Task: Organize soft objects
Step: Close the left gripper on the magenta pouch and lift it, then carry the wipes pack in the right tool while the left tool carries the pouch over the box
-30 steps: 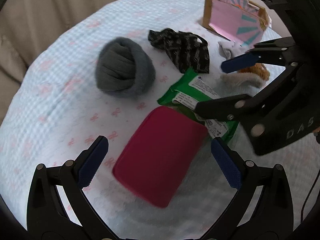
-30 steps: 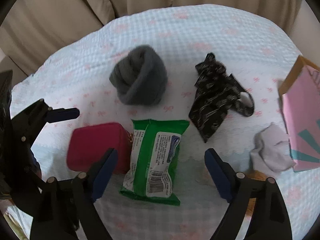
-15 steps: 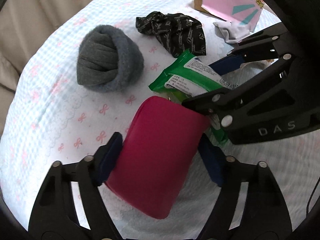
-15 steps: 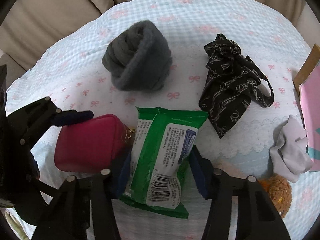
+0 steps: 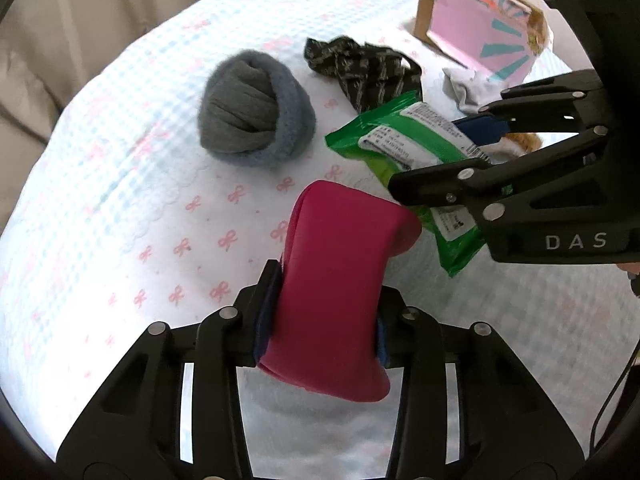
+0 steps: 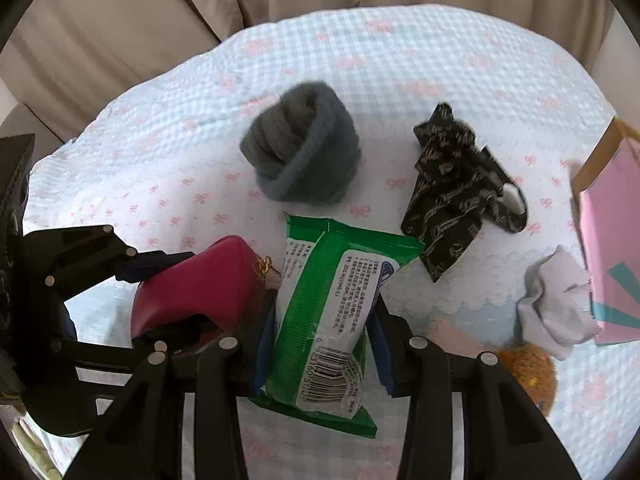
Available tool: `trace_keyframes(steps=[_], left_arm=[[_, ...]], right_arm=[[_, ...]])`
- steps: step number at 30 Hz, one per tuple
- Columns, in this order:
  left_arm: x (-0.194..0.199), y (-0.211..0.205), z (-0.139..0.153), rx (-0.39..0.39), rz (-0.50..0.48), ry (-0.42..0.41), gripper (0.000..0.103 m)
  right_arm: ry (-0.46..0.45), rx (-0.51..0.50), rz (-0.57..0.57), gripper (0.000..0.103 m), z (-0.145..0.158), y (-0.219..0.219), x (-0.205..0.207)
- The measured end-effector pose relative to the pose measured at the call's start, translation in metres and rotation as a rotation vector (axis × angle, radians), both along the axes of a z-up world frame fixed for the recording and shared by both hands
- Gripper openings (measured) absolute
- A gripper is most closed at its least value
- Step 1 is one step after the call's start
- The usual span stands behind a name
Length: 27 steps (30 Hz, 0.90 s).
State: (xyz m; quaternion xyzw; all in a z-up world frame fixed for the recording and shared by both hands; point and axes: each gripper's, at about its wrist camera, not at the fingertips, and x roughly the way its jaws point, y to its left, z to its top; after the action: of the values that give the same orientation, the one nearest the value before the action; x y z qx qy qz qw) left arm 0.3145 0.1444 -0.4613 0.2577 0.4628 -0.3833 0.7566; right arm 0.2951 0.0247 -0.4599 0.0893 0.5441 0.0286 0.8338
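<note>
My left gripper (image 5: 324, 320) holds a red pouch (image 5: 340, 280). Its jaws are closing, and the blue pads squeeze the pouch's sides so that it bulges and tilts up off the checked bed cover (image 5: 120, 200). In the right wrist view, the right gripper (image 6: 322, 344) has its jaws closing on a green wipes pack (image 6: 332, 292), with the pads pressing both long edges. The two grippers work side by side. The right gripper (image 5: 440, 156) shows with the pack (image 5: 404, 140) in the left wrist view. The left gripper (image 6: 176, 292) shows with the pouch (image 6: 200, 284) at left.
Beyond the grippers lie a grey woolly roll (image 6: 304, 148) and a black patterned cloth (image 6: 456, 192). At the right are a crumpled white cloth (image 6: 556, 312), an orange plush (image 6: 528, 368) and a pink paper bag (image 6: 612, 248). Beige cushions (image 6: 120, 20) border the far side.
Both pairs of jaws went from wide open to closed, the left on the pouch and the right on the pack. The pouch now stands tilted up from the cover.
</note>
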Motion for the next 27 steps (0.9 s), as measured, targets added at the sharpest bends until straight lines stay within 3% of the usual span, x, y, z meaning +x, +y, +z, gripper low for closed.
trace_keyframes(steps=[6, 14, 21, 27], left_arm=[[-0.013, 0.007, 0.055, -0.041, 0.060, -0.027, 0.035], [-0.044, 0.007, 0.164, -0.101, 0.137, -0.109, 0.035], [-0.076, -0.013, 0.251, -0.176, 0.198, -0.151, 0.036], [-0.102, -0.057, 0.302, -0.245, 0.251, -0.155, 0.036]], right_arm=[[-0.044, 0.001, -0.012, 0.039, 0.050, -0.008, -0.019], [-0.146, -0.012, -0.023, 0.038, 0.150, -0.024, -0.050], [-0.224, 0.002, -0.060, 0.038, 0.237, -0.058, -0.085], [-0.272, -0.032, -0.086, 0.038, 0.285, -0.112, -0.124]])
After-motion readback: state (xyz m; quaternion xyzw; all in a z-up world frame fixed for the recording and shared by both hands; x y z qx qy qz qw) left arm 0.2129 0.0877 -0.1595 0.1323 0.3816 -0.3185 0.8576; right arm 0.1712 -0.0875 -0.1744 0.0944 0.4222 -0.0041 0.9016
